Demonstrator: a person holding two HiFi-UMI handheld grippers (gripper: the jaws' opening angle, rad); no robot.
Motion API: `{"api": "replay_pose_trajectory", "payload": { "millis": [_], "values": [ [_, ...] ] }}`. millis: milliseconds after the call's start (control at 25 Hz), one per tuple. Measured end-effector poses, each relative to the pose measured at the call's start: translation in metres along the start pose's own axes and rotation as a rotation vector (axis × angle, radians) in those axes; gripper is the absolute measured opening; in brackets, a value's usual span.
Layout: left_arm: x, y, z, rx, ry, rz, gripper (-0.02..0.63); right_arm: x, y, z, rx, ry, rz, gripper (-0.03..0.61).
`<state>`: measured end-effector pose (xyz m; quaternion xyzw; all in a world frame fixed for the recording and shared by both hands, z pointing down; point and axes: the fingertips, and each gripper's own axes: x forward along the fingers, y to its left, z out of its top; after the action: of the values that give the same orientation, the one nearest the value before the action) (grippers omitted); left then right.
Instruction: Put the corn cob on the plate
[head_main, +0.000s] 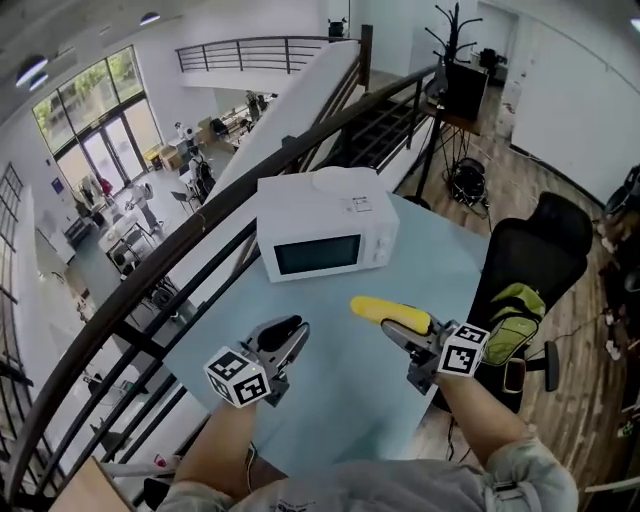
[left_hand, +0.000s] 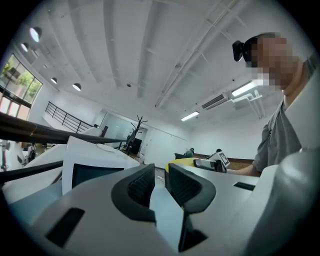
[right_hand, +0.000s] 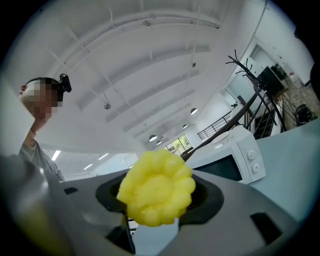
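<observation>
A yellow corn cob (head_main: 385, 310) is held level above the light blue table (head_main: 440, 260), and my right gripper (head_main: 400, 325) is shut on it. In the right gripper view the corn cob's end (right_hand: 157, 187) fills the space between the jaws of the right gripper (right_hand: 157, 195). A white plate (head_main: 342, 181) lies on top of the white microwave (head_main: 325, 235), beyond both grippers. My left gripper (head_main: 290, 330) hovers left of the cob. Its jaws (left_hand: 161, 182) stand a narrow gap apart with nothing between them. The left gripper view also catches the corn cob (left_hand: 181, 162) off to the right.
A black office chair (head_main: 535, 255) with a green bag (head_main: 515, 308) stands at the table's right edge. A dark railing (head_main: 150, 280) runs along the table's left side over a drop to a lower floor. A coat rack (head_main: 450, 40) stands behind.
</observation>
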<state>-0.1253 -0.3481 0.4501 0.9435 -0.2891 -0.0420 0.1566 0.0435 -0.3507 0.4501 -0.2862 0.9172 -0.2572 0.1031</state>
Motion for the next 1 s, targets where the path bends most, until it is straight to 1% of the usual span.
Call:
{"api": "replay_pose_trajectory", "payload": {
  "millis": [320,640,800,1000],
  "values": [
    [0.03,0.042,0.017,0.015,-0.013,0.042,0.073,0.037,-0.051,0.035,-0.043,-0.009,-0.003,0.255],
    [0.056,0.091,0.031,0.038,-0.01,0.106,0.021,0.083,-0.098,0.057,-0.086,0.004,-0.016,0.255],
    [0.068,0.113,0.033,0.04,0.006,0.13,0.018,0.107,-0.124,0.07,-0.107,0.014,-0.043,0.255],
    [0.088,0.137,0.035,0.046,0.028,0.146,0.018,0.138,-0.161,0.093,-0.158,0.034,-0.094,0.255]
  ]
}}
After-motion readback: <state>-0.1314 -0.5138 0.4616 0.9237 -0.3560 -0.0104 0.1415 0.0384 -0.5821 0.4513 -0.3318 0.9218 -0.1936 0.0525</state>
